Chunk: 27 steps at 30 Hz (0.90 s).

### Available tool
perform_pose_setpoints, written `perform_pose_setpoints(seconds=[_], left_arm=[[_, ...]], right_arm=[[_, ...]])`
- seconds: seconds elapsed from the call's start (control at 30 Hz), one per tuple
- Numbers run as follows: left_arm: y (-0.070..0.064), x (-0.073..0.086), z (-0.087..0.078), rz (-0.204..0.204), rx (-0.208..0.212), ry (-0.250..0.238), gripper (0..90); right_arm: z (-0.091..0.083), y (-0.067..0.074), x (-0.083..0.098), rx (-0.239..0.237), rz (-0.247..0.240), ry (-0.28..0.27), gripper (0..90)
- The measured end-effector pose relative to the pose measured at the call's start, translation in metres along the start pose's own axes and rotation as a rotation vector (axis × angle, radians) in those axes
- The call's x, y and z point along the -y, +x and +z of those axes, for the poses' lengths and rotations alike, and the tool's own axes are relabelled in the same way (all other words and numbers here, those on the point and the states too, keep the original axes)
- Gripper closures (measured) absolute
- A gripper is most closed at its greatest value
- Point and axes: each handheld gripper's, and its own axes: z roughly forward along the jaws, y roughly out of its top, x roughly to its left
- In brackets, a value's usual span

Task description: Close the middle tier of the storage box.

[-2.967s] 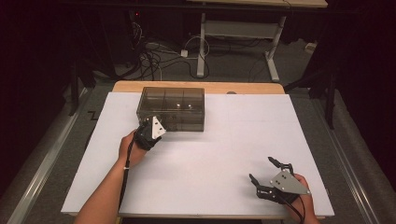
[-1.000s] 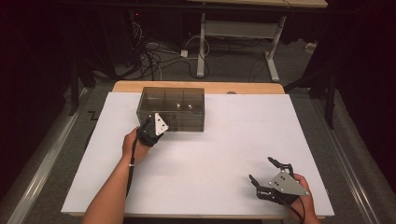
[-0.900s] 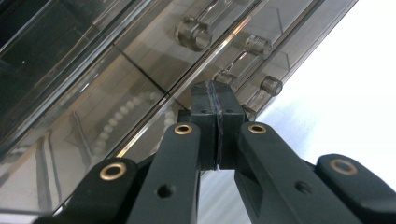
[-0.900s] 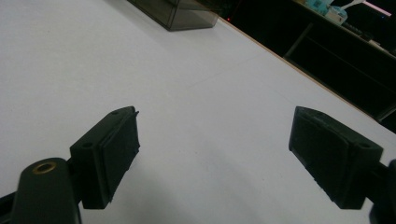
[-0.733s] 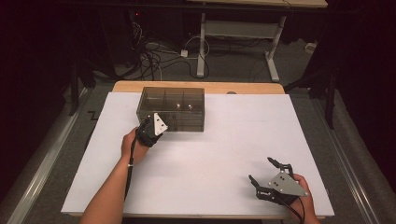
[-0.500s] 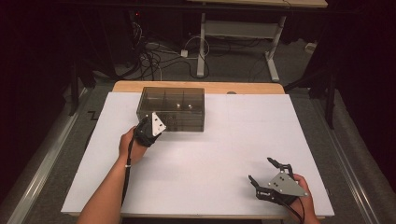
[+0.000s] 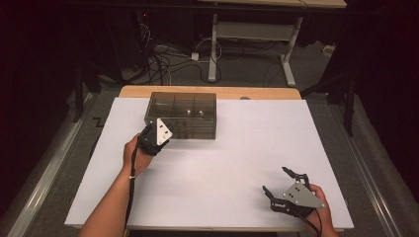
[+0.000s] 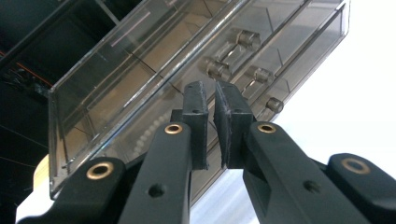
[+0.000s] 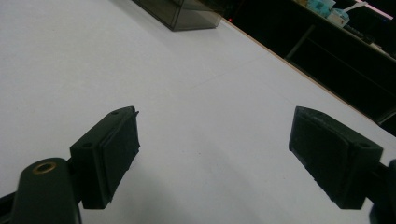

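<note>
A smoky clear plastic compartment box with its lid down stands at the back of the white table. My left gripper is at the box's front left corner, and its jaws stand almost together. In the left gripper view the two pads sit close against the box, and I see nothing between them. Small clear pegs and pale beads lie inside. My right gripper rests near the front right edge, open wide over bare table.
The box lies far off in the right gripper view. A wooden tabletop edge shows behind the white sheet. Cables and a desk frame are on the floor beyond the table.
Over three seconds my left gripper has crept a little forward and right toward the box's front corner. The right gripper has stayed where it was, open.
</note>
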Motion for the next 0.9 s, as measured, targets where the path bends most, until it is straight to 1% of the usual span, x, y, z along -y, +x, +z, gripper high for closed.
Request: perform_pose_setpoints(seconds=[0.03, 0.07, 0.13, 0.17, 0.2, 0.27, 0.4, 0.47, 0.53, 0.57, 0.6, 0.67, 0.73, 0.77, 0.8, 0.87, 0.9], left_arm=[[0.000, 0.000, -0.001, -0.001, 0.001, -0.003, 81.4], [-0.001, -0.001, -0.001, 0.000, 0.001, -0.004, 79.2], [-0.002, -0.002, -0.003, 0.007, 0.003, -0.019, 78.2], [-0.003, -0.003, -0.005, 0.012, 0.001, -0.026, 74.0], [-0.003, -0.004, -0.006, 0.017, 0.002, -0.033, 72.6], [-0.004, -0.006, -0.007, 0.025, 0.002, -0.040, 65.4], [-0.007, -0.007, -0.009, 0.030, 0.013, -0.049, 56.3], [-0.008, -0.008, -0.010, 0.026, 0.011, -0.057, 51.5], [-0.010, -0.009, -0.012, 0.020, -0.017, -0.072, 42.3], [-0.010, -0.010, -0.013, 0.020, -0.020, -0.075, 39.8], [-0.010, -0.010, -0.014, 0.019, -0.019, -0.079, 38.9], [-0.012, -0.011, -0.014, 0.016, -0.024, -0.082, 33.8], [-0.013, -0.012, -0.016, 0.001, -0.012, -0.099, 28.8], [-0.014, -0.013, -0.016, -0.008, -0.035, -0.097, 25.5], [-0.016, -0.013, -0.016, -0.008, -0.039, -0.094, 23.4], [-0.017, -0.014, -0.018, -0.010, -0.020, -0.106, 22.6], [-0.019, -0.015, -0.019, -0.011, -0.016, -0.109, 20.2]], right_arm=[[0.000, 0.000, 0.000, -0.001, 0.001, 0.000, 16.8], [0.000, 0.000, 0.000, -0.001, 0.001, 0.001, 16.8], [0.000, 0.000, 0.000, -0.002, 0.000, 0.002, 16.8], [0.000, 0.000, 0.000, -0.002, 0.000, 0.002, 16.8], [0.000, 0.000, 0.000, -0.002, 0.000, 0.002, 16.8], [0.000, 0.000, 0.000, -0.003, 0.001, 0.001, 16.8], [0.000, 0.001, 0.000, -0.006, -0.002, 0.003, 16.8], [0.000, 0.001, 0.000, -0.006, -0.002, 0.003, 16.8], [0.001, 0.001, 0.000, -0.006, 0.000, 0.003, 16.8], [0.001, 0.001, 0.000, -0.006, 0.000, 0.004, 16.8], [0.001, 0.001, 0.000, -0.007, 0.000, 0.004, 16.8], [0.001, 0.002, 0.000, -0.008, -0.001, 0.003, 16.8], [0.001, 0.002, -0.001, -0.008, 0.000, 0.003, 16.8], [0.001, 0.002, 0.000, -0.008, 0.000, 0.003, 16.8], [0.001, 0.001, 0.000, -0.008, 0.000, 0.004, 16.8], [0.001, 0.001, 0.000, -0.008, 0.000, 0.003, 16.8], [0.000, 0.001, -0.001, -0.007, 0.000, 0.002, 16.8]])
